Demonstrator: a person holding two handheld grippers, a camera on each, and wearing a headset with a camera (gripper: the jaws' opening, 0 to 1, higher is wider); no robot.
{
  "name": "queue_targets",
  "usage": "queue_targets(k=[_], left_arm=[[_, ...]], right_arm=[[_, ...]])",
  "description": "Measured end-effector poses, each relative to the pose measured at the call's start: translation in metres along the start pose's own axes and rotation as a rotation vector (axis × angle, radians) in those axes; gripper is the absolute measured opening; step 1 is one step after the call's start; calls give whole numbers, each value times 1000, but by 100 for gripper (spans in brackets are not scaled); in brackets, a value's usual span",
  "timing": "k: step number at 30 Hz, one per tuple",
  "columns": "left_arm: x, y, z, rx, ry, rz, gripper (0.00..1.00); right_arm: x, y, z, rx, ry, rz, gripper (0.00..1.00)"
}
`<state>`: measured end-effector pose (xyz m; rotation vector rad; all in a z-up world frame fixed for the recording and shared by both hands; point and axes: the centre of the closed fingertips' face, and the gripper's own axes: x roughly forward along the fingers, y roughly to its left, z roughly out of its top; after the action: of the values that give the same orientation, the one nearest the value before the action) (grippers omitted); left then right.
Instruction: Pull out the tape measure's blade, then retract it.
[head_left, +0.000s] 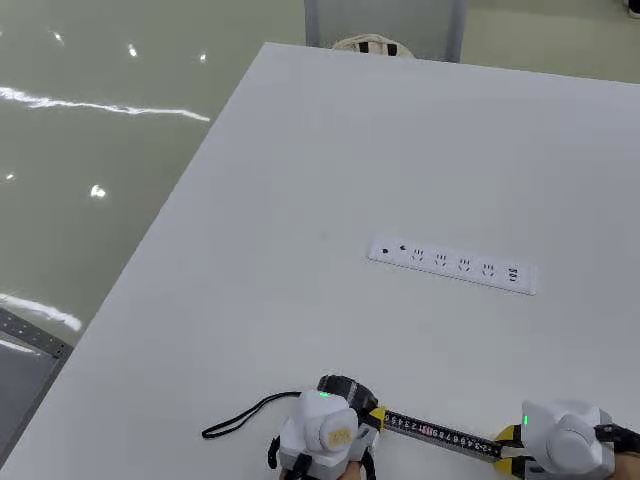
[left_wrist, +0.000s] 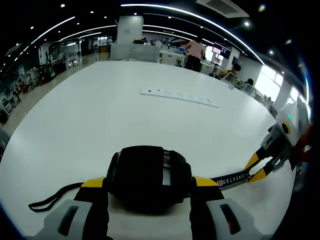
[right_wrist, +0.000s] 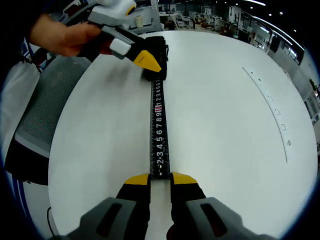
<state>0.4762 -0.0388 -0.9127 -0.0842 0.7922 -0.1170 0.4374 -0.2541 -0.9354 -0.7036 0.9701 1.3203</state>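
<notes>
The black tape measure (left_wrist: 149, 175) sits on the white table (head_left: 400, 160), clamped between the yellow-tipped jaws of my left gripper (left_wrist: 149, 184); in the head view its case (head_left: 347, 391) is just beyond that gripper (head_left: 345, 425). The numbered blade (right_wrist: 159, 130) is drawn out flat along the table to my right gripper (right_wrist: 160, 179), which is shut on the blade's end. From above, the blade (head_left: 440, 434) spans between the left gripper and the right gripper (head_left: 506, 448). The black wrist strap (head_left: 240, 417) trails left of the case.
A white power strip (head_left: 452, 265) lies further out on the table. The table's left edge drops to a glossy green floor (head_left: 90, 150). A chair (right_wrist: 45, 120) stands beside the table in the right gripper view. People stand far off in the left gripper view.
</notes>
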Motion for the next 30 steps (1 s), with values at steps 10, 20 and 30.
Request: queue_targets(k=[10, 20, 30], left_arm=[[1, 0, -1, -2, 1, 0, 63], [0, 0, -1, -4, 5, 0, 63], [0, 0, 0, -6, 4, -1, 62]], right_arm=[[1, 2, 2, -4, 11, 22, 14], [4, 2, 6, -8, 9, 15, 14], [6, 1, 12, -12, 7, 10, 14]])
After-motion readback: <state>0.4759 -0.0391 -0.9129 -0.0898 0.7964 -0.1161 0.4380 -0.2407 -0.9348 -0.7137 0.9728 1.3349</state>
